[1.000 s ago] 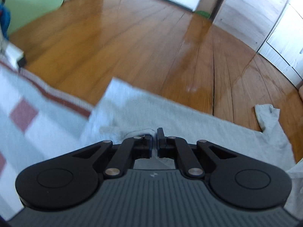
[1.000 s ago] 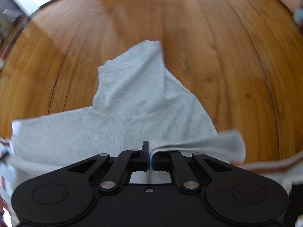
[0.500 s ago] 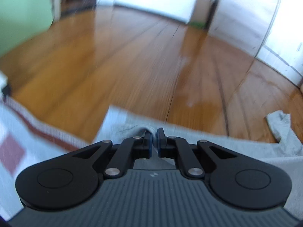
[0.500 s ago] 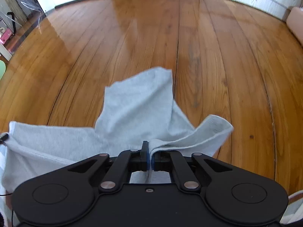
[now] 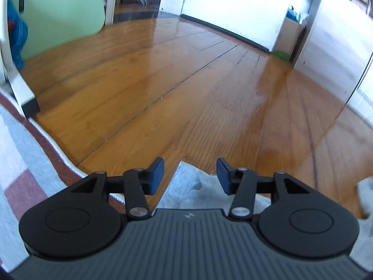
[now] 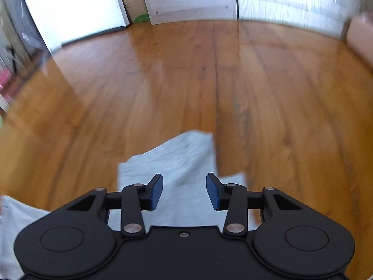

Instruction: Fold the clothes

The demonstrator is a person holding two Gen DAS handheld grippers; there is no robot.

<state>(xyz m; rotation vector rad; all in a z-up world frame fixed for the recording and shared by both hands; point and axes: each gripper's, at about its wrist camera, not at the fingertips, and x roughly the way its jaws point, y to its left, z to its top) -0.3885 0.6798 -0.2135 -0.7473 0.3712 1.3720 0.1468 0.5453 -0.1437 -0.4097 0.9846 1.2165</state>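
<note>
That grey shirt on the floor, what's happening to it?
A person is folding it with a gripper in each hand. The left gripper and the right gripper have both just been opening, and their pads no longer press on the grey shirt. It lies below them on the wooden floor, beside a checked rug.

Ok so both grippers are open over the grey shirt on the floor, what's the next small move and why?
Probably lift both clear. The left gripper and right gripper have just been opening, and the grey shirt lies loose below on the wooden floor, touching neither gripper's fingers, so backing off exposes the next edge to fold.
</note>
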